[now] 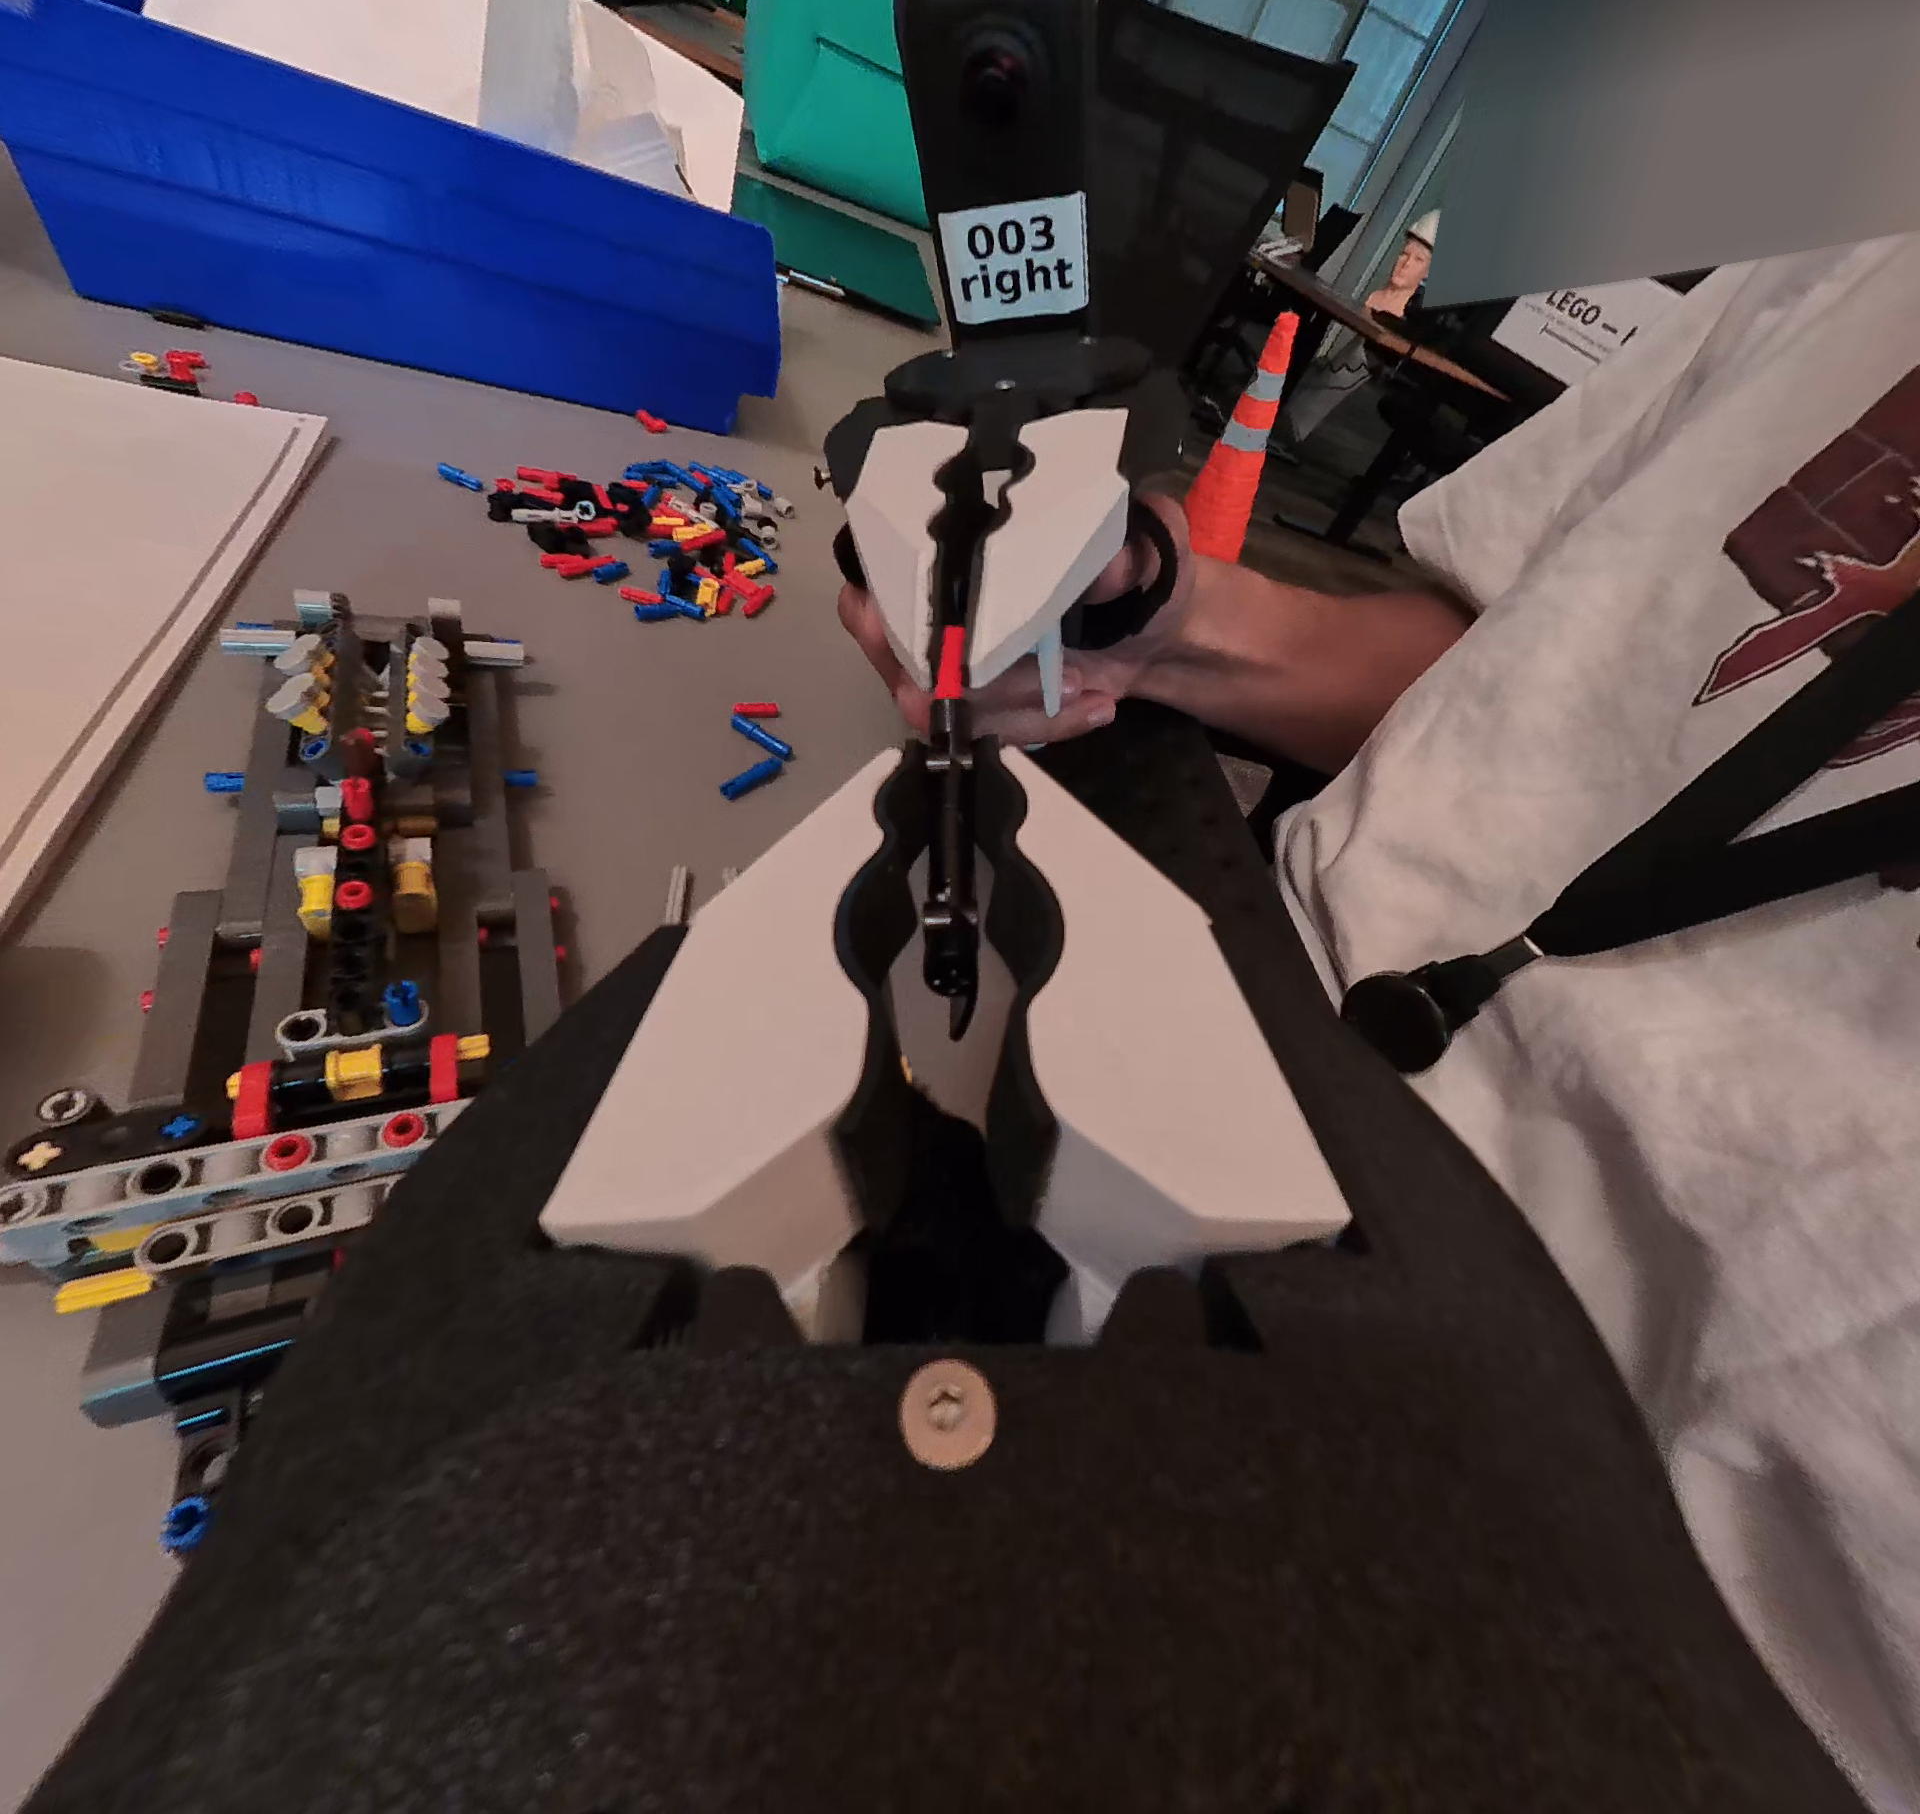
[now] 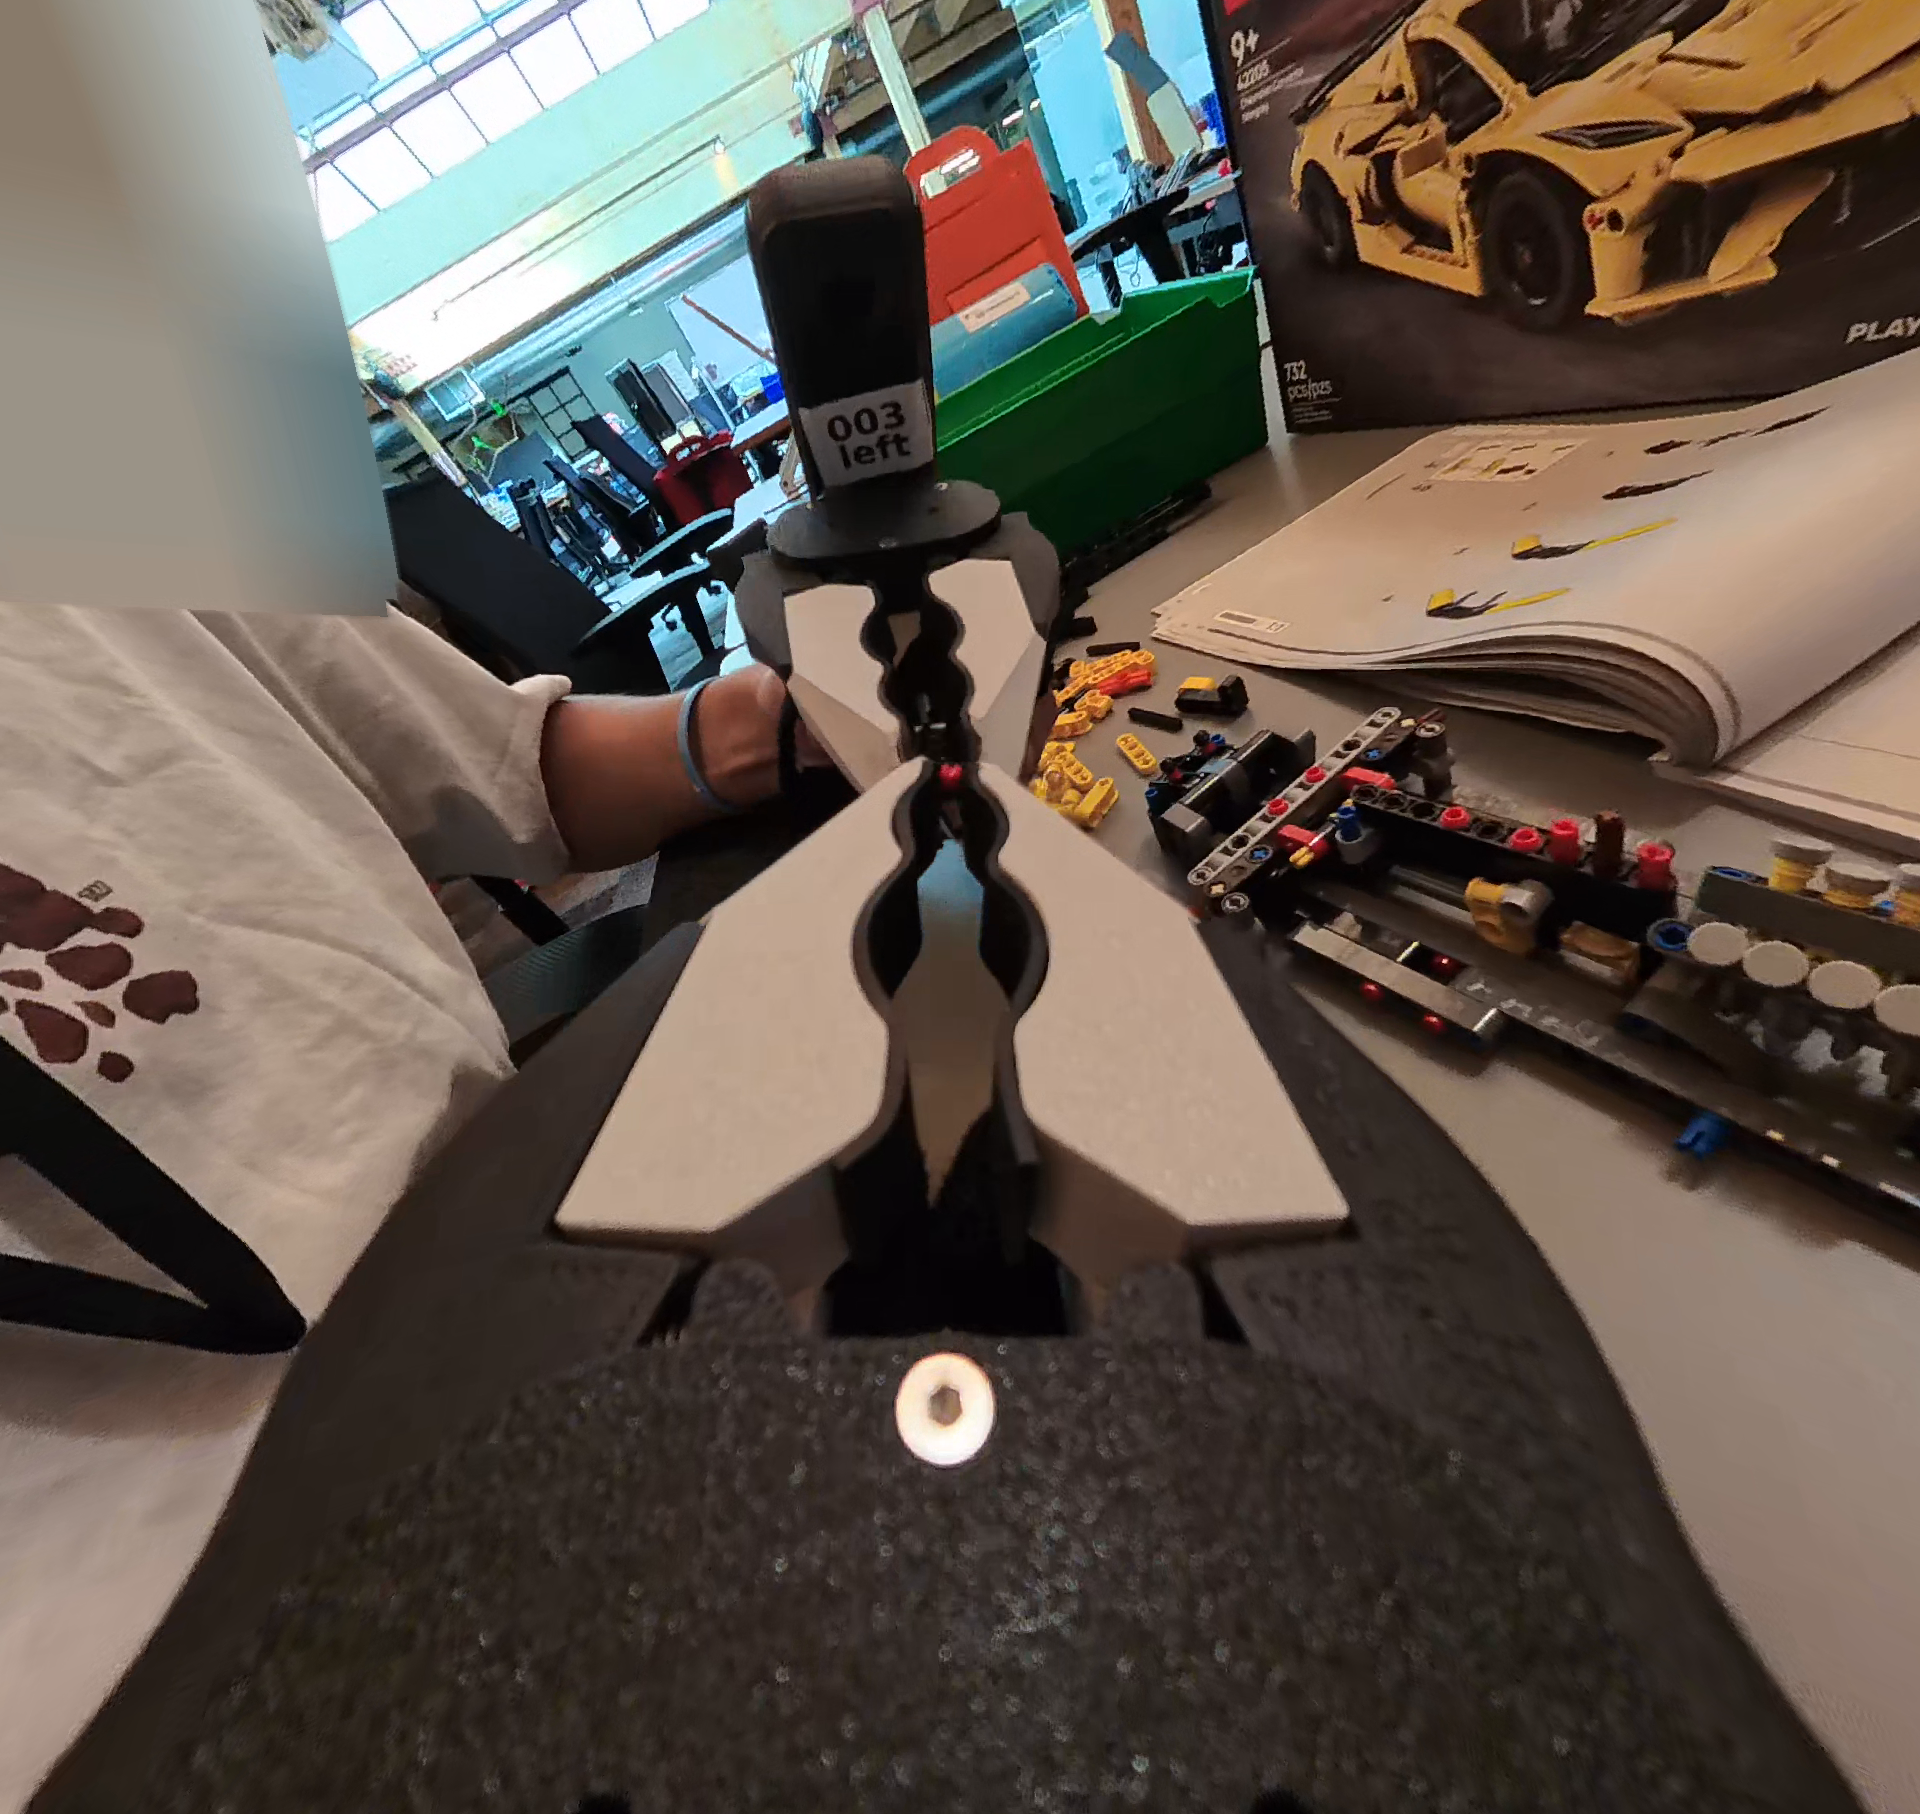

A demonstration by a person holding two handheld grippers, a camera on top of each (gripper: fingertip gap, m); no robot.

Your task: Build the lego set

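In the left wrist view, my left gripper [image 1: 951, 762] is shut on a slim black lego piece [image 1: 948, 891] that lies lengthwise between its white fingers. My right gripper [image 1: 951, 689] faces it tip to tip and is shut on a red pin [image 1: 948, 661]. The pin's end meets the black piece's front end. In the right wrist view, the red pin [image 2: 948, 775] shows at the tips of my right gripper [image 2: 948, 782], with my left gripper [image 2: 928, 734] right against it. Both are held above the table's near edge. The part-built chassis [image 1: 353, 881] lies on the table to the left, and also shows in the right wrist view [image 2: 1455, 891].
A pile of loose red, blue and black pins [image 1: 665, 538] lies behind the chassis, in front of a blue bin [image 1: 364, 206]. Yellow pieces [image 2: 1081, 746], an open instruction booklet [image 2: 1507, 569], the set's box [image 2: 1558, 133] and a green bin [image 2: 1122, 393] stand beyond. A person's torso is close by. The grippers are tip to tip, or close to it.
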